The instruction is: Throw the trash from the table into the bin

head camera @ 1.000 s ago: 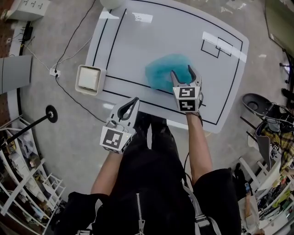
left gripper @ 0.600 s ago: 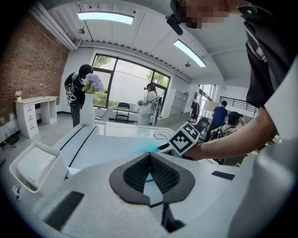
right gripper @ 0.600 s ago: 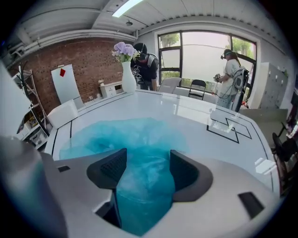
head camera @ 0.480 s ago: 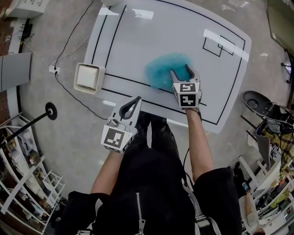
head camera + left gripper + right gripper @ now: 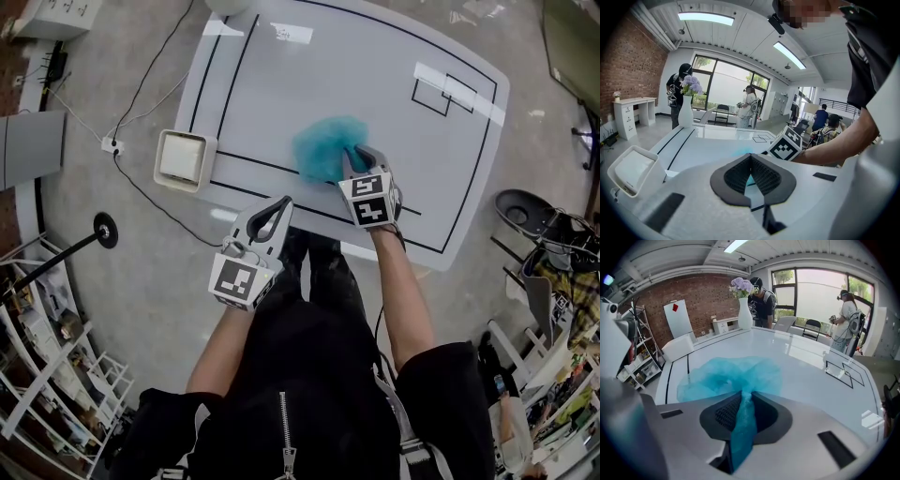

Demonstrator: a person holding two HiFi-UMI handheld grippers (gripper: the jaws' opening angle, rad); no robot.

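- The right gripper is clamped on the blue plastic bag. Its jaws have just been closing, and in the right gripper view a pinched strip of the bag runs back between the pads of the gripper.
- The left gripper has its jaws together with nothing between them. The left gripper view shows the tips of that gripper meeting.
- The bag lies bunched on the desk, near the near edge and just beyond the long black line that runs along that side.
- The bin, a white square tub, stands on the floor just beside the desk's left edge, near the near-left corner. In the left gripper view the bin is low on the left.
- Between the bag and the bin the desk surface is bare, crossed only by two black lines that run along the left edge.
- The far half and the right side of the desk are open, with only taped outlines on them.
- A cable lies on the floor around the bin.
- The right forearm reaches over the near edge, and its gripper is tilted steeply down onto the bag.
- The left forearm is held lower and to the left. Its gripper tilts only slightly down, with the tips at the desk's near edge, well apart from the bag.
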